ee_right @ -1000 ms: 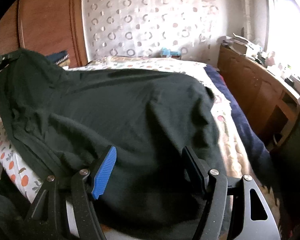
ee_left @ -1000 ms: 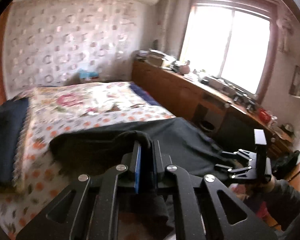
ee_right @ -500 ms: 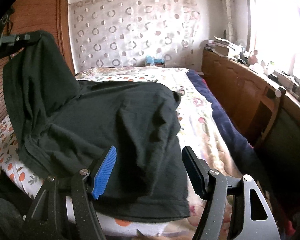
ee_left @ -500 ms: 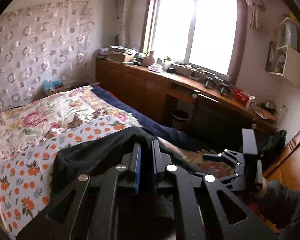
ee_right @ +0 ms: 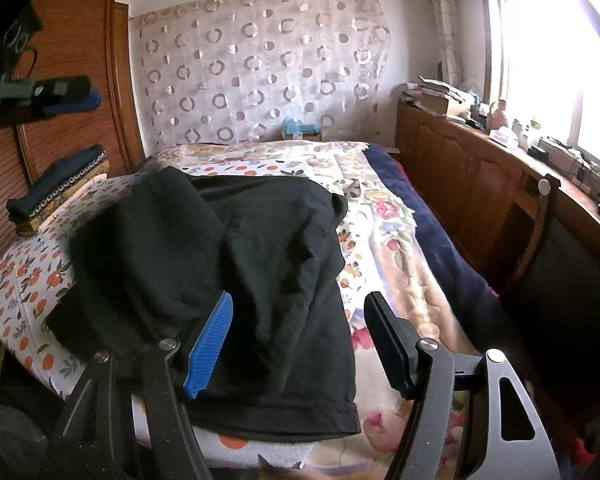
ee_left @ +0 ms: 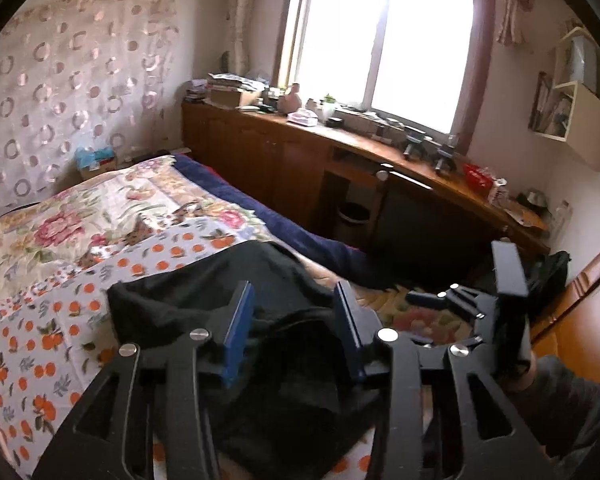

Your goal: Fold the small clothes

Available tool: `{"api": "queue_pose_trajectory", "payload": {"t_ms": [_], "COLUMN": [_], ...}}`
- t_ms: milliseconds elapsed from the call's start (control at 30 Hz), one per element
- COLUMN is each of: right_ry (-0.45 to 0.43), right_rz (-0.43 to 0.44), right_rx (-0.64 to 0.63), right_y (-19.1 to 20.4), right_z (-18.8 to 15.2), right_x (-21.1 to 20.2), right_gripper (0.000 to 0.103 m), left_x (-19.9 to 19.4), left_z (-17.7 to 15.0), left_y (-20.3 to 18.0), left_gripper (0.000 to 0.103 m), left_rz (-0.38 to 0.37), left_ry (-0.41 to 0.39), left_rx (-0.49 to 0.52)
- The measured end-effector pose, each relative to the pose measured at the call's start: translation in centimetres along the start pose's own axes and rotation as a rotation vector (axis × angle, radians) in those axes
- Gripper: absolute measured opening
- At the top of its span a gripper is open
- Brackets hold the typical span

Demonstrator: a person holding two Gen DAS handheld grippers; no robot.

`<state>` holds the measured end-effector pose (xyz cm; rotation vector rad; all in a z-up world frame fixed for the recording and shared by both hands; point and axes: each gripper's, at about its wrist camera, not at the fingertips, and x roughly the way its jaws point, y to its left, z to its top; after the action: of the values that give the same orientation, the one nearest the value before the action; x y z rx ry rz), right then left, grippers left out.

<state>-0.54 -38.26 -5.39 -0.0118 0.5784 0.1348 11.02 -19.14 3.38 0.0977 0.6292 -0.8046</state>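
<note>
A black garment [ee_right: 240, 264] lies loosely folded over itself on the near end of the bed [ee_right: 372, 216]; it also shows in the left wrist view [ee_left: 268, 344]. My left gripper [ee_left: 296, 332] is open and empty just above the garment; it appears raised at the far left of the right wrist view [ee_right: 40, 96]. My right gripper [ee_right: 300, 340] is open and empty, hovering over the garment's near right edge; it shows at the right of the left wrist view [ee_left: 476, 308].
The bed has a floral and orange-print cover [ee_left: 60, 280] with a navy blanket [ee_right: 432, 232] along its right side. A long wooden cabinet [ee_left: 340, 160] with clutter stands under the window. A folded dark stack [ee_right: 60, 184] sits at the bed's left.
My left gripper opened and let go of the garment, which dropped folded onto the bed. The right gripper stayed open over it.
</note>
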Motion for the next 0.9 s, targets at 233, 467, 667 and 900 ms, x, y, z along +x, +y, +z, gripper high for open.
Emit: {"api": "queue_pose_trajectory", "payload": {"t_ms": [233,467,667,900], "right_ry": [0.000,0.052,0.114,0.210], "right_rz": [0.029,0.069,0.107,0.141], "right_rx": [-0.030,-0.085,-0.115,-0.107], "right_y": [0.5,1.8,2.2,1.5], "right_z": [1.2,2.8,4.1,4.7], "right_x": [1.1,4.3,6.9,9.2], "right_gripper": [0.070,0.070,0.070,0.057], "left_x": [-1.3,-2.8,-3.6,-3.6], "left_z": [-3.2,-7.2,-9.8,-11.8], "left_y": [3.2,5.3,6.6,7.5], "left_gripper": [0.064,0.066,0.066,0.066], "left_rz": [0.053,0.141,0.185,0.198], "left_ry": [0.006,0.024,0.036,0.045], "left_rx": [-0.047,-0.081,-0.113,-0.152]}}
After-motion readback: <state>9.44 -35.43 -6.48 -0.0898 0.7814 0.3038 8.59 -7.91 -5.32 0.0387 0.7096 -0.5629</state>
